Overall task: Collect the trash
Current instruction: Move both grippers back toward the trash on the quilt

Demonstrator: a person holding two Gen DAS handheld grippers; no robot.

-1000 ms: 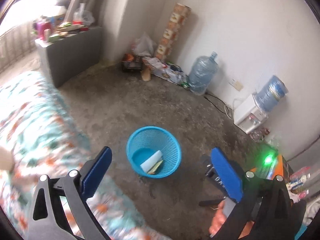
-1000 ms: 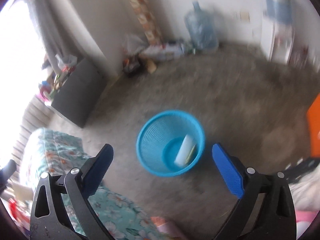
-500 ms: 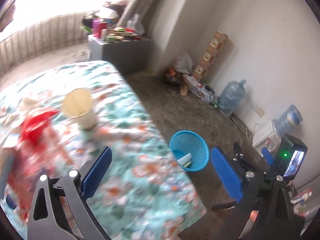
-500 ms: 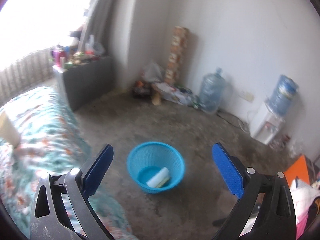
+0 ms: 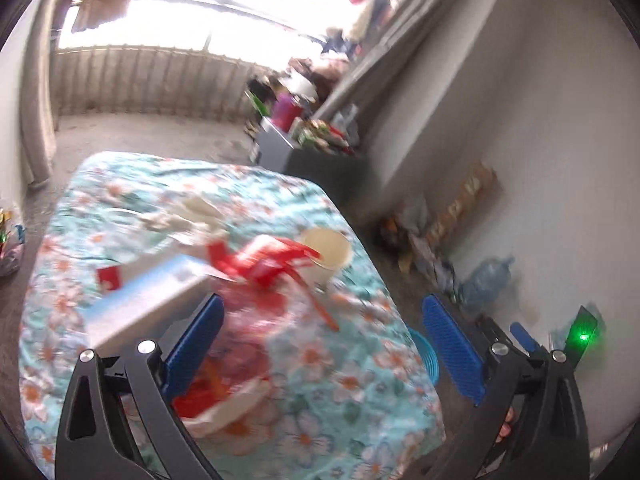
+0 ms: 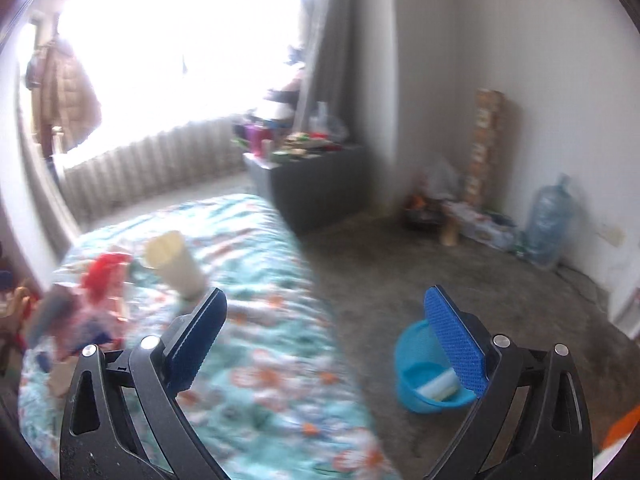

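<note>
The concrete floor [image 6: 460,280] is lying open and bare between the counter and the far wall, giving wide room for moving. The counter [image 5: 328,368], covered in a teal floral cloth, is filling the lower left of both views; its right edge is running diagonally, and its near corner is hanging over the floor in the left wrist view. A dark cabinet [image 6: 320,184] is standing just past the counter's far end, near the window. A water jug [image 6: 548,224] is sitting against the wall, well apart from the counter.

The blue trash basket [image 6: 408,364] is standing on the floor just beside the counter's right edge, with a pale wrapper [image 6: 436,386] lying inside it. On the counter, blurred trash is sitting together: a white box [image 5: 148,300], a red wrapper [image 5: 264,262], and a cream paper cup [image 5: 326,252] near the right edge.

The left hand-held gripper [image 5: 322,344] is hovering wide apart over the counter, holding nothing. The right hand-held gripper [image 6: 326,340] is also spread wide and empty, straddling the counter's edge
</note>
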